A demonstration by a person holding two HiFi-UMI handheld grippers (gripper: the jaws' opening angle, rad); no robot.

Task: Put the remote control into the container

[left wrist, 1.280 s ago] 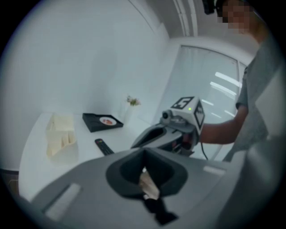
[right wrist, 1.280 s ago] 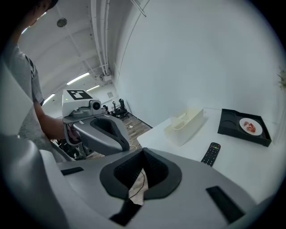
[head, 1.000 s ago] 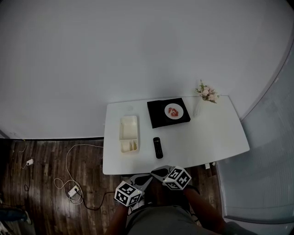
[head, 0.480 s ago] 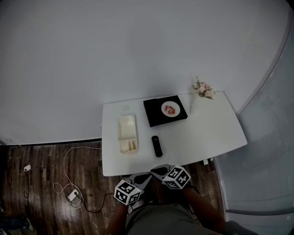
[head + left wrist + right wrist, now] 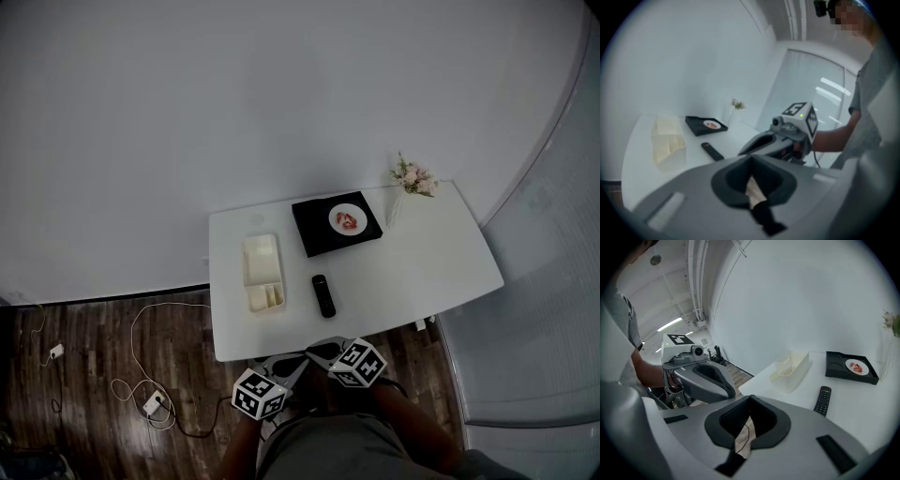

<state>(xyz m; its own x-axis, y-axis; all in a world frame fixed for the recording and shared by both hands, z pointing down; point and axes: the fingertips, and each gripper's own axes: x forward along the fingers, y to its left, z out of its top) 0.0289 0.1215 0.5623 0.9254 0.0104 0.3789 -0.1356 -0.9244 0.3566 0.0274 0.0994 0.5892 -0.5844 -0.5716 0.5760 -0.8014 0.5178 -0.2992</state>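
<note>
Black remote (image 5: 323,296) is lying near container (image 5: 263,272); left hand-held gripper (image 5: 754,187) and right hand-held gripper (image 5: 743,427) are hanging closed, empty.

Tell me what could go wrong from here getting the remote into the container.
1. The remote lies flat on the smooth table, so jaws may push it along instead of gripping it.
2. The left gripper and right gripper are shut and off the table; reaching in unopened could knock the remote.
3. The container has small dividers at its near end; the remote might rest tilted on them.
</note>
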